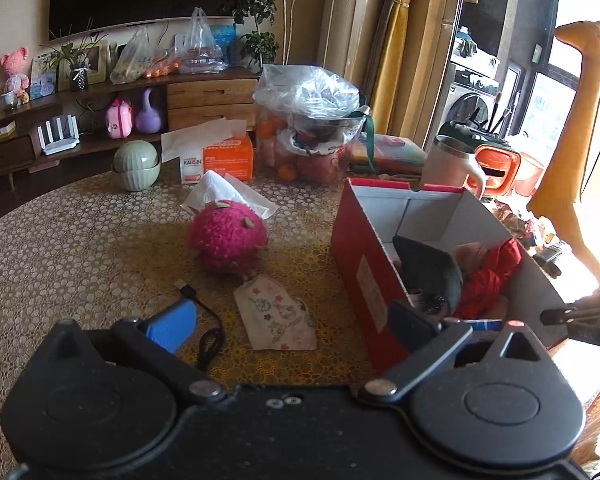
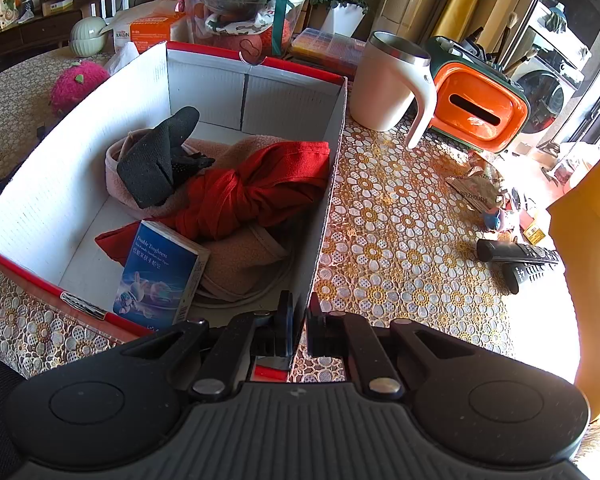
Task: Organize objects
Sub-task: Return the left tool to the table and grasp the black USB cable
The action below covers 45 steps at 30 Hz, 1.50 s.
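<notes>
A red cardboard box (image 1: 364,276) with white inside (image 2: 80,168) stands on the table. It holds a dark glove (image 2: 160,164), a red cloth (image 2: 256,192), pink fabric and a blue tissue pack (image 2: 160,276). My right gripper (image 2: 300,312) is shut on the box's right wall (image 2: 328,208) at its near end. My left gripper (image 1: 292,328) is open and empty above the table, left of the box. In front of it lie a patterned face mask (image 1: 276,312), a black USB cable (image 1: 208,320) and a pink fuzzy toy (image 1: 228,240).
A white mug (image 2: 384,84), an orange-green container (image 2: 480,108) and two remotes (image 2: 516,260) sit right of the box. A tissue box (image 1: 224,156), green bowls (image 1: 136,164) and a bagged fruit bowl (image 1: 308,128) stand at the back.
</notes>
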Tool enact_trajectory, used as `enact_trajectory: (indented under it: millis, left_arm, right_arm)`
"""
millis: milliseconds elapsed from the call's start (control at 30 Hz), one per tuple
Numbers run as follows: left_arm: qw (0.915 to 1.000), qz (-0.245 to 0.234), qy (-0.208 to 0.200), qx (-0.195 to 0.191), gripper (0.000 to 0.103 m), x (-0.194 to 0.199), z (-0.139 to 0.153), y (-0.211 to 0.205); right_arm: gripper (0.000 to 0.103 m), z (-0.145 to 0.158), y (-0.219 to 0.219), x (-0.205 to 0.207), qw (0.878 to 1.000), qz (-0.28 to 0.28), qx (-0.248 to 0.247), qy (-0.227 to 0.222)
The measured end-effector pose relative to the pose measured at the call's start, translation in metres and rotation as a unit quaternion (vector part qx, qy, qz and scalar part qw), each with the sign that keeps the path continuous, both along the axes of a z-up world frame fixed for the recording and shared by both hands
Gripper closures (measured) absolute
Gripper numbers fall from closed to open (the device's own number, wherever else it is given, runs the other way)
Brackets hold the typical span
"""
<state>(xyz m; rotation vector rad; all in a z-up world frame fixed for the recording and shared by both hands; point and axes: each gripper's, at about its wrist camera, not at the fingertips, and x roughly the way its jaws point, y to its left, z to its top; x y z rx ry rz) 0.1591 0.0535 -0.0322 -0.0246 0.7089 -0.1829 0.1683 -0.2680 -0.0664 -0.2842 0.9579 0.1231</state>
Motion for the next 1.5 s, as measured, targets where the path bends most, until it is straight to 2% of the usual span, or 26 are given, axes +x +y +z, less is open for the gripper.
enact_trajectory:
  millis: [467,600,867,1000,1067,1133,1367,1433,1500]
  left_arm:
    - [0.9977,0.043,0.027,0.046,0.002,0.016,-0.061,0.034]
    - [0.997,0.042,0.043,0.049,0.006,0.024,-0.073,0.036]
    - [0.9959,0.033,0.07,0.047,0.03,0.036,-0.087,0.038]
    - [0.9954,0.028,0.081,0.041,0.048,0.038,-0.089,0.04]
    - [0.995,0.031,0.084,0.043,0.051,0.039,-0.09,0.041]
    - [0.9946,0.031,0.09,0.042,0.061,0.04,-0.091,0.042]
    - [0.9932,0.029,0.106,0.037,0.076,0.045,-0.095,0.042]
    - [0.9928,0.028,0.109,0.04,0.083,0.046,-0.096,0.041]
    - [0.9924,0.03,0.11,0.045,0.085,0.047,-0.097,0.04]
  right_arm:
    - [0.096,-0.001,0.001,-0.002,1.0,0.0,-0.001,0.0]
    - [0.096,-0.001,0.001,-0.002,1.0,0.0,-0.001,0.0]
    - [0.095,-0.001,0.001,-0.002,1.0,0.0,-0.001,0.0]
    - [0.095,-0.001,0.001,-0.002,1.0,0.0,-0.001,0.0]
    - [0.095,-0.001,0.001,-0.002,1.0,0.0,-0.001,0.0]
    - [0.095,-0.001,0.001,-0.002,1.0,0.0,-0.001,0.0]
    - [0.095,-0.001,0.001,-0.002,1.0,0.0,-0.002,0.0]
    - [0.095,-0.001,0.001,-0.002,1.0,0.0,-0.002,0.001]
    - [0.095,-0.001,0.001,-0.002,1.0,0.0,-0.002,0.001]
